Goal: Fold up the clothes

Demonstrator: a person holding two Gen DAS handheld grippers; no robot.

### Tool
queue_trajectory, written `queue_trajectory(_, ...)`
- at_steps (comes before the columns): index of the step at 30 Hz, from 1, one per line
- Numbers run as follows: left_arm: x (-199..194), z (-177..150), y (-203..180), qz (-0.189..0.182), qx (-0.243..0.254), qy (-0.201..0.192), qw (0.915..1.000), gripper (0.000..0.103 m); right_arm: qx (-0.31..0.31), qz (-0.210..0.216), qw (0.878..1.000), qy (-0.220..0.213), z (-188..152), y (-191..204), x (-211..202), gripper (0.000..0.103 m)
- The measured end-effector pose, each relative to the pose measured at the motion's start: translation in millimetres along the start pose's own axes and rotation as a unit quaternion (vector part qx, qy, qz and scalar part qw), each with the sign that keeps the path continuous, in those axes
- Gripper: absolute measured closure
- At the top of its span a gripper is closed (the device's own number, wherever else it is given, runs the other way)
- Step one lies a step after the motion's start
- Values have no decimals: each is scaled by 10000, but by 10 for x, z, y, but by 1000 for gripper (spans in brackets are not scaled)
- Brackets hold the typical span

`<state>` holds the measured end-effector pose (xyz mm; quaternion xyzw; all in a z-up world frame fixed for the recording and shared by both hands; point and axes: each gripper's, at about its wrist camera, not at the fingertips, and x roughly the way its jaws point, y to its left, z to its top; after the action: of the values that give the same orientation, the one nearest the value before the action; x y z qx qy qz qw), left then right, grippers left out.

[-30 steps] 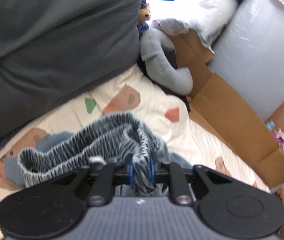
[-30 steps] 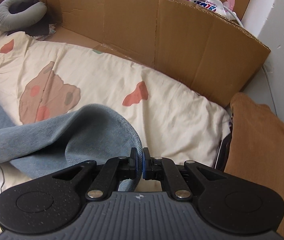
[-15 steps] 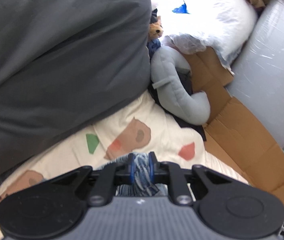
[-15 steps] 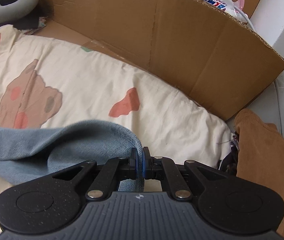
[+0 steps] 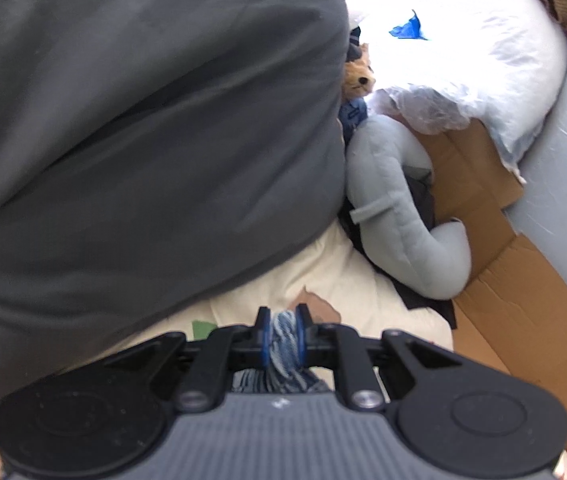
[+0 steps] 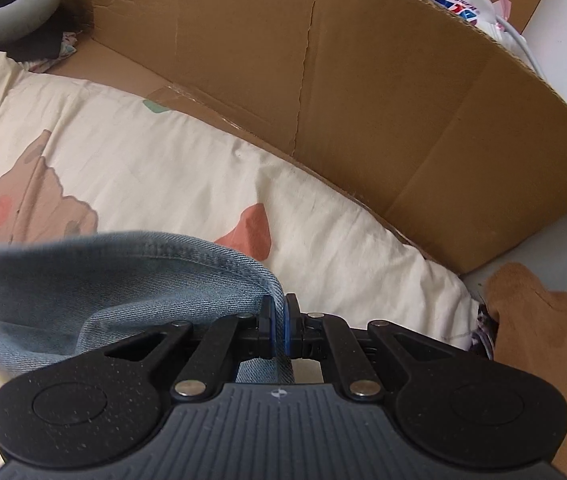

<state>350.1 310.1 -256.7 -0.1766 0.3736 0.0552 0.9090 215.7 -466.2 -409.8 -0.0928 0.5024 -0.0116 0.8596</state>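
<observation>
Mid-fold, by the look of it. Left claw (image 5: 283, 332) pinching the gathered striped waistband (image 5: 283, 336); right claw (image 6: 279, 328) pinching a denim hem (image 6: 187, 252), garment lifted over the bed (image 6: 155, 168). Lay of the rest hidden, possibly hanging; flattening and stacking likely left.

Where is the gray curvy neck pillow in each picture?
Left wrist view: the gray neck pillow lies right of center, beside the dark gray bedding.
Right wrist view: it is in the top left corner.
Shared landmark: the brown cardboard beside the pillow in both.
</observation>
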Motion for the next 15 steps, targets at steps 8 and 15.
queue_trajectory(8,298,254,80,291,-305,66,9991,90,-18,-37,10000,54,215,40,217,102)
queue_trajectory(15,429,369,59,496,-358,-48,9981,90,-143,-97,9998,20,367,102,319,102)
